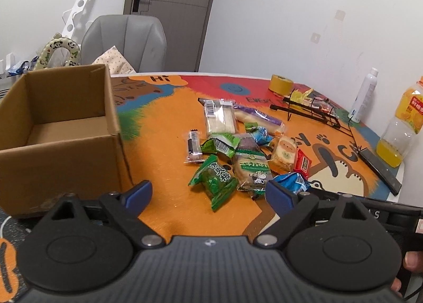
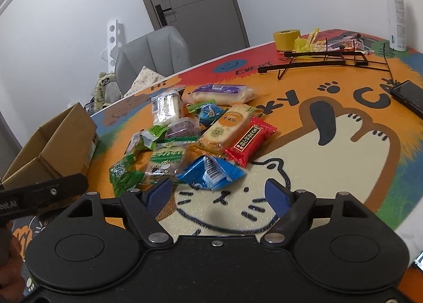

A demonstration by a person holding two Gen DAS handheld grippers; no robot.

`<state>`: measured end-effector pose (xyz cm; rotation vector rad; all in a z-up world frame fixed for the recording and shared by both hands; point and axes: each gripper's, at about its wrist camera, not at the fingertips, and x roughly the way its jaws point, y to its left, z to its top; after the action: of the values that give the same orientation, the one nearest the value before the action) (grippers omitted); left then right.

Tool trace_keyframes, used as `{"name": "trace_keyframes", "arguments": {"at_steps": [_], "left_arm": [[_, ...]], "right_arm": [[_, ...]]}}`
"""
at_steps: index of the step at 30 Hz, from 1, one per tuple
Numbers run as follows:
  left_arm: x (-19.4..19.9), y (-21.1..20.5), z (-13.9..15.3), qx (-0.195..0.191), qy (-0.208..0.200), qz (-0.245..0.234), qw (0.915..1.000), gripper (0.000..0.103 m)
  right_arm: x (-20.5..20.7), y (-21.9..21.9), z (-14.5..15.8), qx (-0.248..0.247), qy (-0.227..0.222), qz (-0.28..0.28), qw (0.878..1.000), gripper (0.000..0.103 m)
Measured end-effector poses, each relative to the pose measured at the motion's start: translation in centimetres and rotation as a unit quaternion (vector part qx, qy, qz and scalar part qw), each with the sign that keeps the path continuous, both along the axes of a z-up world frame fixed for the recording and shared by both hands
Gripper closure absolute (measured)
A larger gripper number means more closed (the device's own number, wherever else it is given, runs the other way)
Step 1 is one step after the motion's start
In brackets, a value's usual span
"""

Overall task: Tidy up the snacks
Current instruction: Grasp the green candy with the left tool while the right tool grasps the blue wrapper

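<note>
A pile of wrapped snacks lies on the orange cat mat. It includes a green packet, a cow-print packet, a red packet, a blue packet and a purple-wrapped roll. An open cardboard box, with nothing inside, stands left of the pile; it also shows in the right wrist view. My left gripper is open and holds nothing, just short of the green packet. My right gripper is open and holds nothing, just short of the blue packet.
A black wire rack with small packets, a yellow tape roll, a white spray bottle, an orange juice bottle and a black phone sit at the far right. A grey chair stands behind the table.
</note>
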<state>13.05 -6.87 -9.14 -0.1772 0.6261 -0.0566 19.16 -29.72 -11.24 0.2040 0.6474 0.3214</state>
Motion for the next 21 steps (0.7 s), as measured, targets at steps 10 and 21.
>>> {"name": "trace_keyframes", "arguments": {"at_steps": [10, 21], "left_arm": [[3.4, -1.1, -1.3, -0.002, 0.020, -0.003, 0.9998, 0.018], [5.8, -1.7, -2.4, 0.000, 0.033, 0.002, 0.9995, 0.019]], "right_arm": [[2.3, 0.3, -0.3, -0.007, 0.005, 0.008, 1.000, 0.028], [3.7, 0.9, -0.6, 0.001, 0.011, 0.010, 1.000, 0.032]]}}
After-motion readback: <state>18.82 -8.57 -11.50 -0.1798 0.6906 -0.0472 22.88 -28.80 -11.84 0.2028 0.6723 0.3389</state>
